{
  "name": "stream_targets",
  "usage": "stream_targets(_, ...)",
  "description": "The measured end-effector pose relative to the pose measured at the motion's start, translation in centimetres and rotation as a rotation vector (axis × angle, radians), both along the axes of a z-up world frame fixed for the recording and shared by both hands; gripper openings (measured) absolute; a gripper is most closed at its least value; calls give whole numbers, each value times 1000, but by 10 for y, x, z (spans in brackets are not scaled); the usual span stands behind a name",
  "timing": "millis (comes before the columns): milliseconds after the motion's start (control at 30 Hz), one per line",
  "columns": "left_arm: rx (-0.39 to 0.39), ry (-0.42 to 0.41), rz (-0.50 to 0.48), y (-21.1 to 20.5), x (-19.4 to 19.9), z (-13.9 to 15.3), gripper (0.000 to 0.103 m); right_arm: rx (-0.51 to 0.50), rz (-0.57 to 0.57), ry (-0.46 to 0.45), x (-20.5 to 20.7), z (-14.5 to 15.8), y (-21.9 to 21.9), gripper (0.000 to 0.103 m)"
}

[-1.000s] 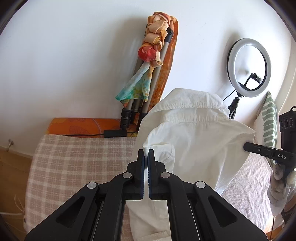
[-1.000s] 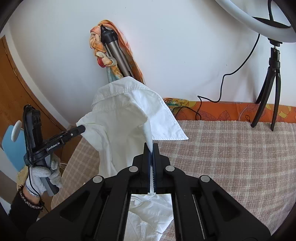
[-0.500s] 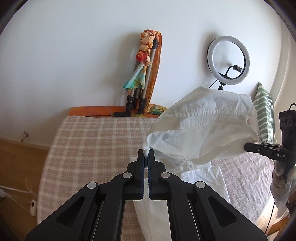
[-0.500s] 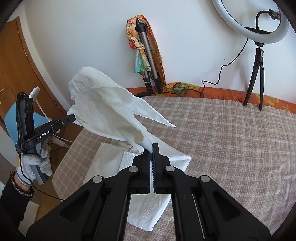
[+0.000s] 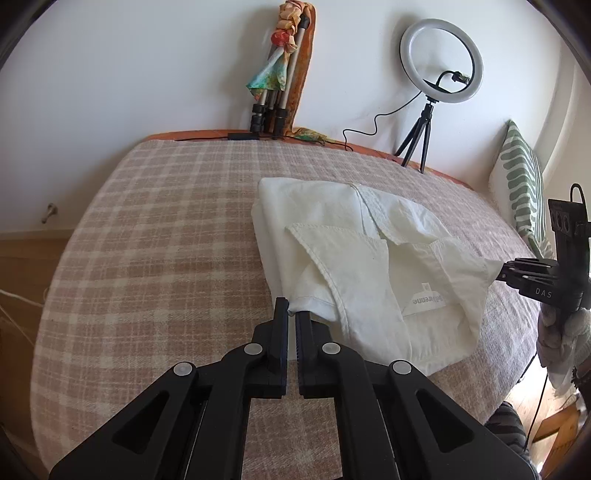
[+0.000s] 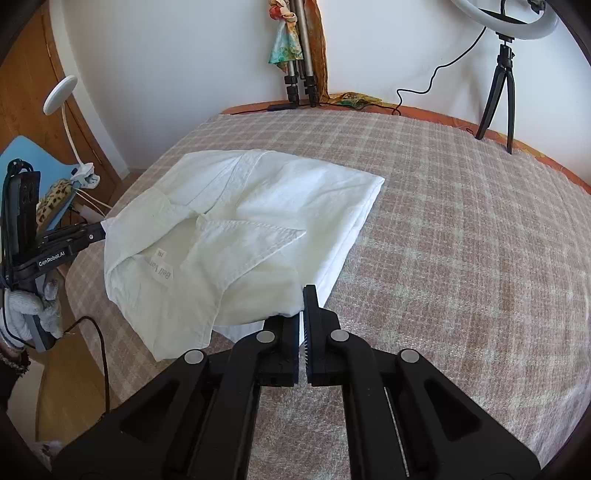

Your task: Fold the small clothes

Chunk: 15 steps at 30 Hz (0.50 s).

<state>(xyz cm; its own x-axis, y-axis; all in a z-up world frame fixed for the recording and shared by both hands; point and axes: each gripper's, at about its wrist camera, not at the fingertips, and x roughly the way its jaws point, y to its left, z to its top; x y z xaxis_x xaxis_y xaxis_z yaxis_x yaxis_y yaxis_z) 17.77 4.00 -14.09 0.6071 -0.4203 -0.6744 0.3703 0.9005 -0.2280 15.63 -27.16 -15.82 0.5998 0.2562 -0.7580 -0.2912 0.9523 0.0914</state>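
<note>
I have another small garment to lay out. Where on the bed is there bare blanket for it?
Bare checked blanket lies between the white shirt and the ring light tripod, and beyond the shirt toward the wall. The shirt's side is crowded, with both grippers pinching its corners.

Your right hand-held gripper [image 6: 303,325] is clamped on the near corner of the white shirt [image 6: 258,221]. The shirt lies folded on the checked bed [image 6: 461,240], neck label facing up. Your left hand-held gripper [image 6: 101,232] pinches the shirt's left edge, with a gloved hand [image 6: 26,310] below it. At the wall stand a folded tripod [image 6: 301,74] with a scarf [image 6: 284,48] and a ring light [image 6: 506,22] on its own stand.
</note>
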Motion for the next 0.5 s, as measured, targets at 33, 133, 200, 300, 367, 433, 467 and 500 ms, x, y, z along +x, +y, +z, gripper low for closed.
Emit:
stream_targets(33, 2, 5, -7, 1, -2, 0, 2, -12, -3, 3, -3, -2, -2, 3)
stream_targets(133, 34, -2, 3, 9, -12, -1, 8, -7, -35, 10, -11, -2, -18, 3)
stream_targets(200, -15, 7, 32, 21, -14, 0, 9, 42, -61, 27, -15, 0, -31, 3)
stream_targets(300, -165, 68, 87, 43, -5, 0, 20, 212, -96, 68, -16, 4, -51, 9)
stream_targets(367, -292, 128, 123, 53, 5, -4, 30, 350, -116, 113, -12, 1, -61, 41)
stream_targets(433, -398, 192, 128, 56, 15, -10, 30, 456, -144, 142, -6, -4, -66, 65)
stream_targets(467, -427, 219, 132, 55, 20, -14, 30, 505, -156, 166, -2, -9, -68, 65)
stream_targets(500, -445, 241, 136, 53, 24, -17, 30, 547, -166, 191, 2, -14, -69, 65)
